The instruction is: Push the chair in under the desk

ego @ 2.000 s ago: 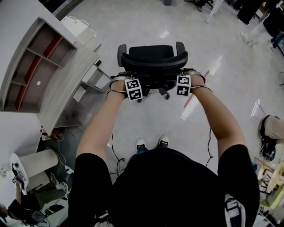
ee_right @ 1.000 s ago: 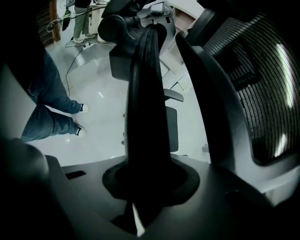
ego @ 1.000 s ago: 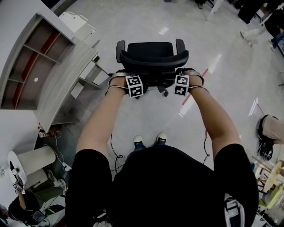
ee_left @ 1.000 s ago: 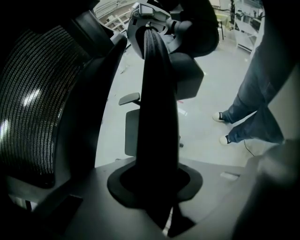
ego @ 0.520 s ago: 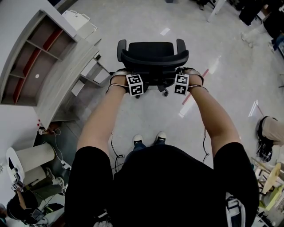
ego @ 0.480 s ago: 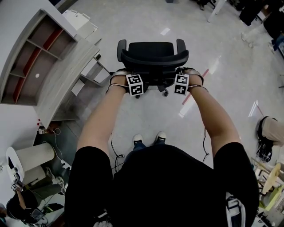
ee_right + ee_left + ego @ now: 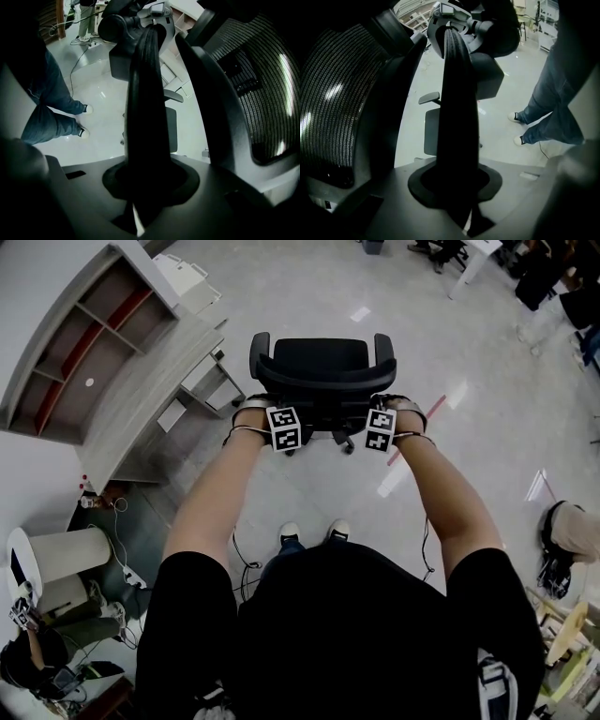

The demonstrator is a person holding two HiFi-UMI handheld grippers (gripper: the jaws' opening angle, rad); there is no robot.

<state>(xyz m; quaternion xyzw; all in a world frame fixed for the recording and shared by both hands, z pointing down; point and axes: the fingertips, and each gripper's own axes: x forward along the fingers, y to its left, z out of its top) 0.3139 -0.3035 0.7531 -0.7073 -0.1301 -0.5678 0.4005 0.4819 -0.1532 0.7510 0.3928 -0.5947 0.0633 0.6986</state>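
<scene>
- Head view, change: chair and both arms have crept across the floor over the last two seconds. The desk now sits a touch nearer the chair's left armrest. Hold on the backrest looks the same.
- Head view, meaning: my read is the push is under way but early. The chair is still on open floor just beside the desk corner, not under it, and probably needs steering left.
- Head view, count: one chair, two armrests, one desk. Also two tongs, left gripper and right gripper, one at each rear side of the backrest, and two shoes on the person.
- Left gripper view: left gripper shows its jaws drawn into one dark column with no gap. Nothing is seen between them, so it presses rather than clamps. Mesh backrest lies just beside it, contact not clear. Count: one backrest, two shoes, other gripper at top.
- Right gripper view: right gripper is the same, jaws together with nothing visibly held. Mesh backrest is close on the other side. Count: one backrest, two shoes.
</scene>
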